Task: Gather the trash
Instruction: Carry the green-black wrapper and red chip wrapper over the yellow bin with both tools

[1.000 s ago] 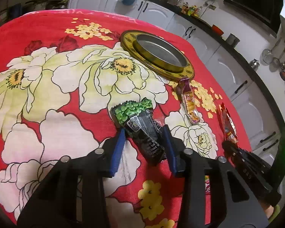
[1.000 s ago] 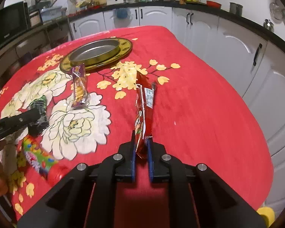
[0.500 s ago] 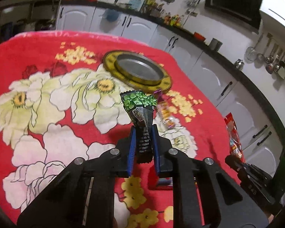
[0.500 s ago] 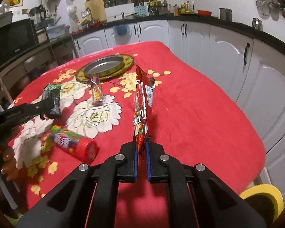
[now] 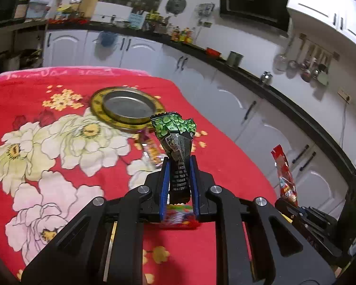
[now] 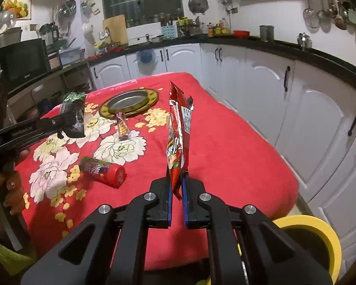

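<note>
Two light, crinkly wrappers, both aloft: left gripper clamped on green wrapper, right gripper on red wrapper. Slippery film, best pinched low. Bin at four o'clock.

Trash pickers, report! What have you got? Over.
Left gripper shut on green-black wrapper. Right gripper shut on red snack packet. Red tube, small purple wrapper left.

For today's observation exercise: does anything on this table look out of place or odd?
Yes. A red candy tube lies toppled on the cloth, and a small purple snack wrapper lies loose near the round metal tray. Both look like litter left on the floral tablecloth.
</note>
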`<state>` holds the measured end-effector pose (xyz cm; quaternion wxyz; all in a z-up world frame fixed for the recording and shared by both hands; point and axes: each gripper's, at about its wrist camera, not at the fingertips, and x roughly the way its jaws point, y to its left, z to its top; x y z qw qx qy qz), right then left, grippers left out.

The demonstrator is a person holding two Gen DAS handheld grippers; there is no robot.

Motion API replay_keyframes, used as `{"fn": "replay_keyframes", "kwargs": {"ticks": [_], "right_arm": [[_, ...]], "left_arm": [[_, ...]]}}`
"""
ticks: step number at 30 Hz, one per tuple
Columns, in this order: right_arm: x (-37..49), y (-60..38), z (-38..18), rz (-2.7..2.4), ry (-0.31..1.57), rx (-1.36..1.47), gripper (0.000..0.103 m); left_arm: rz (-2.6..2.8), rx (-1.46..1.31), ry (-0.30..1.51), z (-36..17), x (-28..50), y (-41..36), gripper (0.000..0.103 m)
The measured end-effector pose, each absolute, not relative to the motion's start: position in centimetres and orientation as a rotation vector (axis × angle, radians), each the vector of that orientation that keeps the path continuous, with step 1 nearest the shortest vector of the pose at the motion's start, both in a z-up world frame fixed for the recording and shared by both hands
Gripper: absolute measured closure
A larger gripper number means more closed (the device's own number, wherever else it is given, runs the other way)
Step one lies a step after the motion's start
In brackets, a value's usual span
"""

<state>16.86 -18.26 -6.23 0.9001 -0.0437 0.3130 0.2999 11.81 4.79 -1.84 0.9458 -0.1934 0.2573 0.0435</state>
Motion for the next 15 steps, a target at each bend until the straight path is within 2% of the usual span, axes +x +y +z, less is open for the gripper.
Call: {"fn": "replay_keyframes", "kwargs": {"ticks": [15], "right_arm": [[14.5, -25.5, -6.2, 0.506, 0.655, -0.034, 0.096]], "left_arm": [[-0.064, -0.305, 0.532, -1.0, 11.7, -1.4, 0.092]]}}
